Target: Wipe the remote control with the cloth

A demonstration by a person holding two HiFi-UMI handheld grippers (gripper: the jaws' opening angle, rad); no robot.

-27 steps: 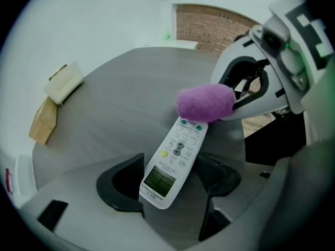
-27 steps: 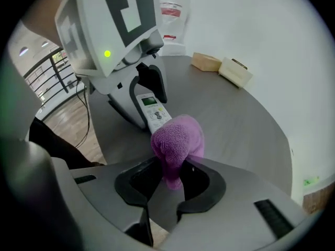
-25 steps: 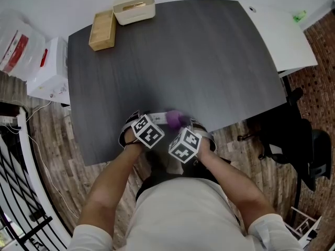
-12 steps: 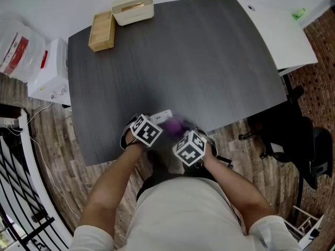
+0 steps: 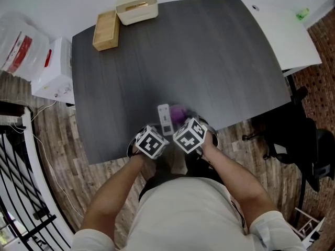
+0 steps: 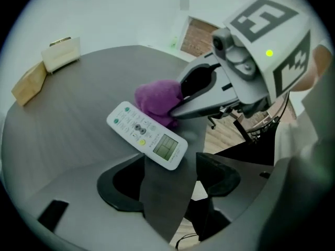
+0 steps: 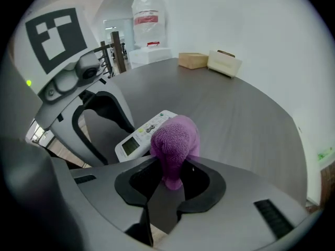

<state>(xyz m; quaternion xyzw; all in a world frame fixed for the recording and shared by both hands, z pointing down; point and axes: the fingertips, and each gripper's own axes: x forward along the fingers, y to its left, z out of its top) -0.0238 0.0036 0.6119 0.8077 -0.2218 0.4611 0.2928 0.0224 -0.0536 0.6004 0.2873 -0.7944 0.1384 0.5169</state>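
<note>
Remote control (image 6: 147, 135), laid flat on the table (image 5: 209, 51) near its front edge, just ahead of the left gripper (image 6: 167, 179), jaws spread and empty; cloth (image 7: 174, 140), pinched by the right gripper (image 7: 170, 184), is best drawn lengthwise under light pressure; buttons and display are resolved only in the gripper views.

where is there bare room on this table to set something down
The table is bare across its middle and right side, between the wooden box and cream box at the far left corner and the near edge. It is crowded at the near edge, where the remote, purple cloth, left gripper and right gripper bunch together.
</note>
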